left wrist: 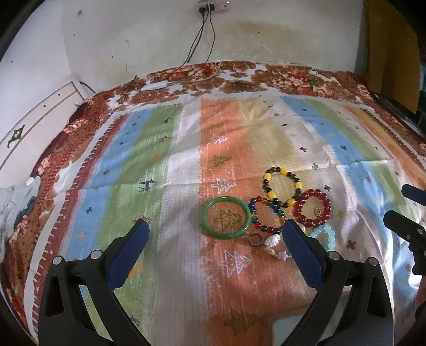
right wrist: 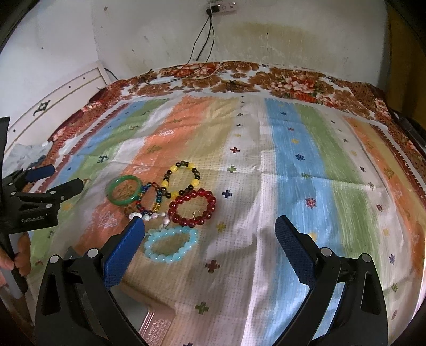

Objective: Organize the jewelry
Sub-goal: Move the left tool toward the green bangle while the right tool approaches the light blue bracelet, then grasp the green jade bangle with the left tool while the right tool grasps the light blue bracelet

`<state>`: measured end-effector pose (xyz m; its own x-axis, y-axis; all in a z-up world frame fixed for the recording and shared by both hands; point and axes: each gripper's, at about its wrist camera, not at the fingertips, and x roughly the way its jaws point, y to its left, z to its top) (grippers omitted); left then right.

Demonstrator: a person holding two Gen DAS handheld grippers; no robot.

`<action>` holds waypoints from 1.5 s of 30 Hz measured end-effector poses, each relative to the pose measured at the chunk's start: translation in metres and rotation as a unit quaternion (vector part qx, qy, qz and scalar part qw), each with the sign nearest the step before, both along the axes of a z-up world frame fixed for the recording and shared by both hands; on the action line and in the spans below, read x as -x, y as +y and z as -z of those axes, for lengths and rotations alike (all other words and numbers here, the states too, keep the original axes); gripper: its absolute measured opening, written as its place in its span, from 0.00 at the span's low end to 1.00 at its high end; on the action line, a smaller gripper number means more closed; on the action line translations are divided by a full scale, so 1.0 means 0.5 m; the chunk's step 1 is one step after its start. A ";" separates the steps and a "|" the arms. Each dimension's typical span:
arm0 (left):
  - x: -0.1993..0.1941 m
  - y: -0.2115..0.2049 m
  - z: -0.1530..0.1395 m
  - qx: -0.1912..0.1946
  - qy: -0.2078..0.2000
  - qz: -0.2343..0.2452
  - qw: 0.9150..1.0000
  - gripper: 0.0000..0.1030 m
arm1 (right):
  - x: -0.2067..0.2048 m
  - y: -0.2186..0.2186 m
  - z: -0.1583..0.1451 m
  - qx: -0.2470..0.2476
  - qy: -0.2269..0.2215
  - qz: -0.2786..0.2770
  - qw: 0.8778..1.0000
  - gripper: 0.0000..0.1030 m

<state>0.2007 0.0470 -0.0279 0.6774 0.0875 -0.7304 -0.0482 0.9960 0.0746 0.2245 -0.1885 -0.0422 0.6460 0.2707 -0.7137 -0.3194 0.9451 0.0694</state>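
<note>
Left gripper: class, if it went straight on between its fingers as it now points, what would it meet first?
Probably the green bangle. The left gripper is open and aims at it on the striped cloth; depth is unclear.

Only one piece of lettering shows: small pale print on the side of the black plastic body of the left gripper (right wrist: 62,178), seen in the right wrist view, just left of the glossy green bangle (right wrist: 123,192). It seems to begin "Gen" and end "AI", but the middle letters are too blurred to make out. The white wall socket strip (right wrist: 223,5), far above the bangle, carries marks too small to read.
</note>
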 end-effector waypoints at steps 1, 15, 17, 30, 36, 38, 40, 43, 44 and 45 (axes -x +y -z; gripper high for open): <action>-0.005 0.003 0.002 0.001 0.002 -0.001 1.000 0.95 | -0.004 0.001 0.002 0.001 0.002 0.000 1.000 0.96; -0.080 0.046 0.053 0.017 0.046 -0.025 0.998 0.95 | -0.083 -0.003 0.044 0.002 0.051 0.013 0.999 0.96; -0.091 0.052 0.063 0.022 0.055 -0.028 0.998 0.95 | -0.089 0.004 0.051 0.007 0.060 0.006 0.998 0.96; -0.152 0.093 0.137 0.062 0.133 -0.056 0.988 0.95 | -0.123 0.033 0.128 0.037 0.151 -0.016 0.988 0.96; -0.165 0.092 0.168 0.059 0.166 -0.051 0.983 0.94 | -0.130 0.047 0.153 0.046 0.174 -0.023 0.983 0.96; -0.169 0.091 0.174 0.060 0.171 -0.047 0.982 0.89 | -0.133 0.051 0.162 0.049 0.180 -0.024 0.982 0.96; -0.174 0.092 0.183 0.067 0.180 -0.045 0.980 0.82 | -0.132 0.057 0.171 0.052 0.186 -0.029 0.981 0.91; -0.181 0.094 0.190 0.062 0.182 -0.048 0.980 0.76 | -0.129 0.061 0.177 0.062 0.185 -0.033 0.980 0.89; -0.182 0.094 0.191 0.061 0.182 -0.047 0.980 0.75 | -0.129 0.062 0.178 0.064 0.184 -0.031 0.980 0.86; -0.182 0.095 0.191 0.063 0.181 -0.046 0.980 0.73 | -0.130 0.062 0.178 0.067 0.184 -0.030 0.980 0.83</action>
<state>0.2914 0.0946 -0.1233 0.3661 0.0307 -0.9301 -0.1322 0.9910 -0.0193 0.2897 -0.1575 -0.1312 0.3241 0.1872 -0.9273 -0.3511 0.9340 0.0659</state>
